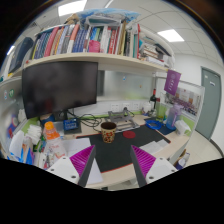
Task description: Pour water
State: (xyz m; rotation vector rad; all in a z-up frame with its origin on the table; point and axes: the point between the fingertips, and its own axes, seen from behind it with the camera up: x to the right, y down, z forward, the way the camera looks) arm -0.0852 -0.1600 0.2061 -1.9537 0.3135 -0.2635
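A small mug with a dark rim and a patterned side stands on a black desk mat, just beyond my fingers and midway between them. My gripper is open, its magenta pads spread wide over the mat with nothing between them. A clear plastic bottle with an orange cap stands to the left, in the clutter below the monitor. No water is visible.
A dark monitor stands at the back left under a shelf of books. Bottles and packets crowd the left of the desk. A purple box and small items sit at the right. The desk's front edge runs under my fingers.
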